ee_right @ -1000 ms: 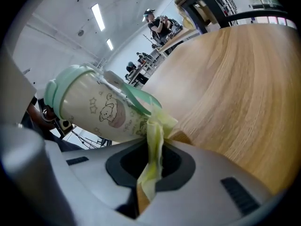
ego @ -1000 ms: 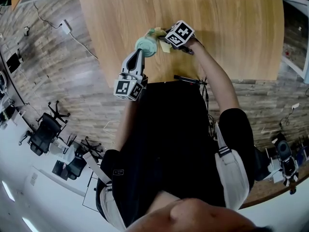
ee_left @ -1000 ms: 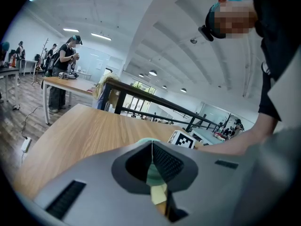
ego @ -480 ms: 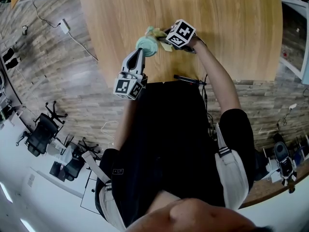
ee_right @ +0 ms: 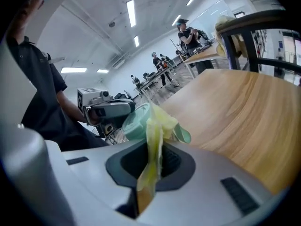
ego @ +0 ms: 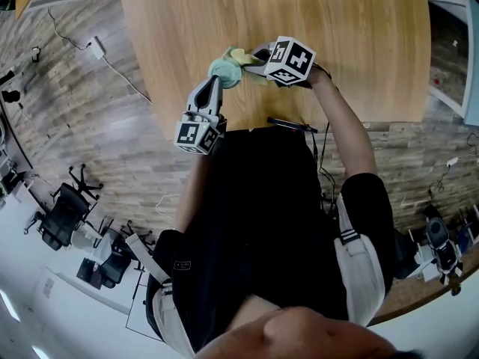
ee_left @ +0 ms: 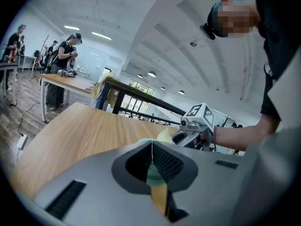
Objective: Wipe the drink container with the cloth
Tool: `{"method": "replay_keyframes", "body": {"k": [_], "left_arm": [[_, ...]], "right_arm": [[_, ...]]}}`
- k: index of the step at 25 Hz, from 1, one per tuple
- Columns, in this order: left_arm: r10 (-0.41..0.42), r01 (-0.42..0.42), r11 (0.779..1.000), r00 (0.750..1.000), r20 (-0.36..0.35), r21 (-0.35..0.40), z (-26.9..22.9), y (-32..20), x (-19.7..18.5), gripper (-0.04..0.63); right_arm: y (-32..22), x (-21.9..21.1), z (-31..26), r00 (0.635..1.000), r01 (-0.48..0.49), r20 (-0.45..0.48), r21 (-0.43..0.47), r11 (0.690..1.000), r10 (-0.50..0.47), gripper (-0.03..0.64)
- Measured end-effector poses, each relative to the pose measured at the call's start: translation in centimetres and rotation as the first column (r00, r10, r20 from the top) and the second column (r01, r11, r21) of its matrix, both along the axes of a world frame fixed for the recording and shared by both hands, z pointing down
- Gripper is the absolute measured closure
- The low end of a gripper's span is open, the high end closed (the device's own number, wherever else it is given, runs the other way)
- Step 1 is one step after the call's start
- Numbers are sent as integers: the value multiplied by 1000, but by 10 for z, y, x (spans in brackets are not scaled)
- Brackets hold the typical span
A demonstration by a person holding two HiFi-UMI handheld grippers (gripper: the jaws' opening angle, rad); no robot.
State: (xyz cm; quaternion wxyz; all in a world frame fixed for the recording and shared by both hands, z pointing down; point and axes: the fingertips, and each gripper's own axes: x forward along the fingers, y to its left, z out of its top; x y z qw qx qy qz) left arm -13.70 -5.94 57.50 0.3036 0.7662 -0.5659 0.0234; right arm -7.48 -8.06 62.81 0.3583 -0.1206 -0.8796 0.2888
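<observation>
- Left gripper: the fingers are pinched almost flat together, with a sliver of the mint-green drink container clamped between them.
- Right gripper: its fingers are closed tight on the yellow cloth, which runs up out of the grip and drapes against the container's side.
- The two grippers meet at the container, the left reaching in from the near side and the right from the right side, marker cube tipped up and forearm stretched across the near edge.
- Whether the container rests on the tabletop or hangs just above it, I can't tell.
- It sits by the tabletop's near-left corner, close to the near edge and to the curved left edge.
- A dark slim item lies right on the near edge, near the right forearm.
- Beyond the container the light wood runs bare toward the far edge and the right side.
- Past the left edge there is a plank floor, a cable trailing across it, and office chairs further off.
- From the gripper views: people standing at other tables, with ceiling lights overhead.
</observation>
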Motion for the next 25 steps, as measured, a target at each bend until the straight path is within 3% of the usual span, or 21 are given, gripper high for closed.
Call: {"method": "replay_keyframes", "body": {"k": [7,25], "left_arm": [[-11,11,1000,1000,-5,-1,-1,1,2,572],[-40,40,999,999,8,0,1,2,5,572]], "right_arm": [[1,-1,-1,990,142,-19,70,987,-141,572],[-1,-6,41,924,374,-105,61,925,-367,572]]}}
